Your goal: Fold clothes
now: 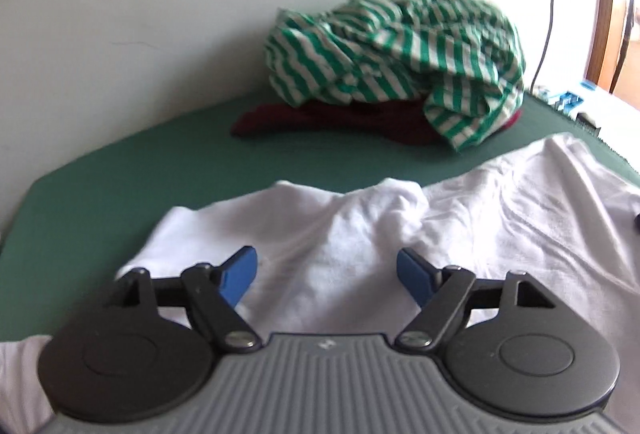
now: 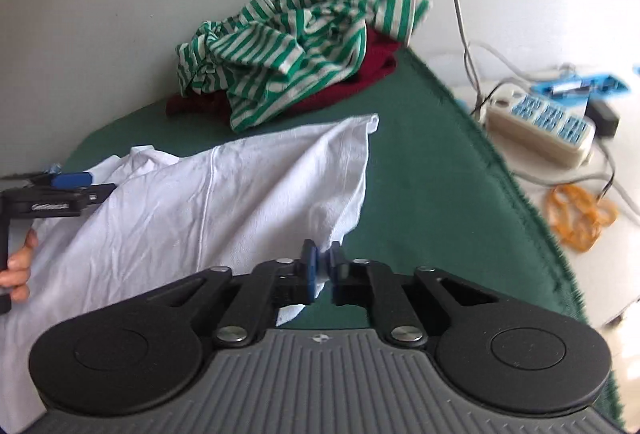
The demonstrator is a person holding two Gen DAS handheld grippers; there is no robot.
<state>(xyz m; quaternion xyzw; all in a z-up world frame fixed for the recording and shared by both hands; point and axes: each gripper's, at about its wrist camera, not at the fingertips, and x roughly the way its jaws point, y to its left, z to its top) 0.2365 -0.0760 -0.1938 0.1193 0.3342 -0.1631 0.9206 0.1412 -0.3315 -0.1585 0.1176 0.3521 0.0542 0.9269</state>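
The right gripper (image 2: 324,266) pinches the near corner of a crumpled white cotton shirt (image 2: 224,201) on green cloth (image 2: 432,169); the left gripper (image 1: 326,270) hangs spread above it, empty.

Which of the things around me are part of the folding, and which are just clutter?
Folding job:
white shirt, pinched at its edge by the right gripper
left gripper, open over it
striped shirt
dark red garment

Lying about:
power strip
orange cord
blue packaging
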